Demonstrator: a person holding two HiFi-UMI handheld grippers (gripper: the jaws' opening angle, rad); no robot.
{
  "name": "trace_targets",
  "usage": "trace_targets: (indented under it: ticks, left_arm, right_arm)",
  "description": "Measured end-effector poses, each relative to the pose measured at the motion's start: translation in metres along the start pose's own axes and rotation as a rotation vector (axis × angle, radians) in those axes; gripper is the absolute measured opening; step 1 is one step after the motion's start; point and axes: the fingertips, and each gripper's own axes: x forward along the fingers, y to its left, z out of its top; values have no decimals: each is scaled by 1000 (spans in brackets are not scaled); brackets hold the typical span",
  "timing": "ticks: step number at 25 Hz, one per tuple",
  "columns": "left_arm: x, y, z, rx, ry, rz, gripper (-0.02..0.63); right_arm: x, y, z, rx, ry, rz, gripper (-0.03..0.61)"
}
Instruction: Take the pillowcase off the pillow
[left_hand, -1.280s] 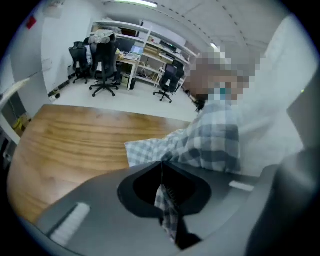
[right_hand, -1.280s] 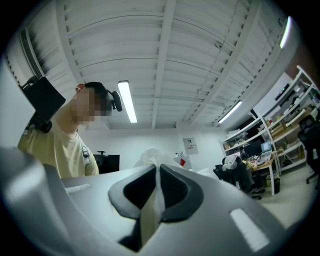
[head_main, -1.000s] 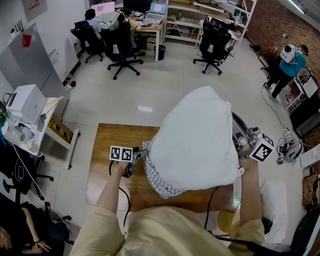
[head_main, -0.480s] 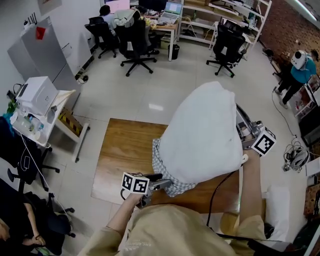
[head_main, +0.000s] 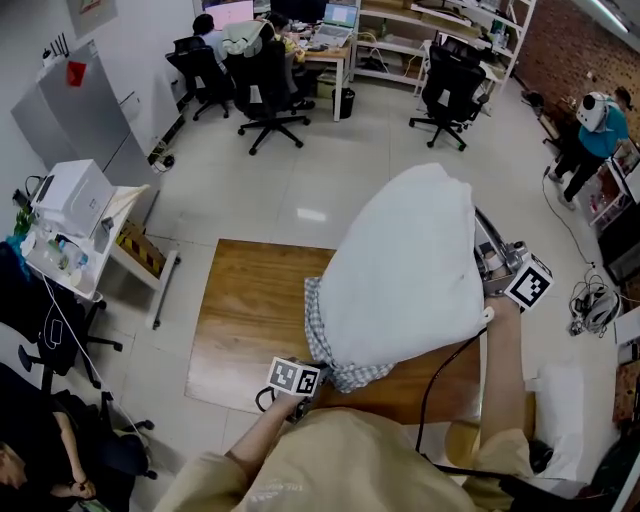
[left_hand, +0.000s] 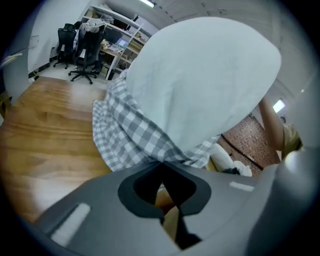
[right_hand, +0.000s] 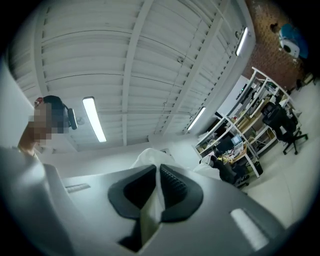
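The left hand-held gripper (left_hand: 161, 162), at six o'clock in the head view, has just been closing and now pinches the gathered hem of the checked pillowcase (head_main: 322, 345). The right hand-held gripper (right_hand: 157, 167), at three o'clock, is clamped on a fold of the white pillow (head_main: 405, 265). The wooden worktop (head_main: 250, 310) lies bare from nine to eleven o'clock, its left and far edges free, with open floor (head_main: 270, 190) beyond towards the office chairs (head_main: 262, 85) at twelve. The pillow rears over the worktop's right half, with the pillowcase bunched round its lower end at seven o'clock. Only the left gripper view shows the hem narrowing into the jaws. Only the right gripper view shows the ceiling lights (right_hand: 94, 120).
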Motion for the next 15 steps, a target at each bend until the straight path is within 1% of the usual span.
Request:
trace_targets:
  ticks: [1, 3, 4, 5, 6, 8, 10, 11, 12, 13, 14, 15]
  left_arm:
    - [15, 17, -16, -35, 30, 20, 8]
    - [48, 56, -51, -140, 92, 50, 8]
    - [62, 73, -66, -190, 121, 64, 8]
    - [72, 86, -76, -223, 145, 76, 8]
    - [78, 91, -81, -230, 162, 85, 8]
    - [79, 87, -76, -180, 168, 81, 9]
    - [67, 73, -65, -129, 137, 37, 12]
    - [57, 67, -60, -123, 112, 7, 22]
    - [45, 63, -54, -127, 85, -24, 42]
    - [30, 59, -47, -135, 61, -55, 95]
    - [15, 55, -39, -142, 41, -86, 181]
    - [0, 49, -30, -144, 25, -115, 254]
  right_arm:
    - [-2, 1, 3, 8, -11, 3, 18]
    - [3, 16, 5, 4, -16, 54, 18]
    - [8, 24, 1, 1, -9, 81, 18]
    - [12, 30, -5, 2, 0, 100, 18]
    - [14, 32, -13, 10, 7, 105, 18]
    - [6, 22, -24, 39, 13, 67, 18]
    - [0, 17, -27, 49, 18, 48, 18]
    - [-2, 17, -26, 48, 20, 56, 18]
    - [-2, 17, -23, 47, 21, 64, 18]
    - [-2, 17, -18, 40, 18, 70, 18]
    - [0, 17, -12, 27, 12, 74, 18]
    - [3, 16, -4, 12, 2, 72, 18]
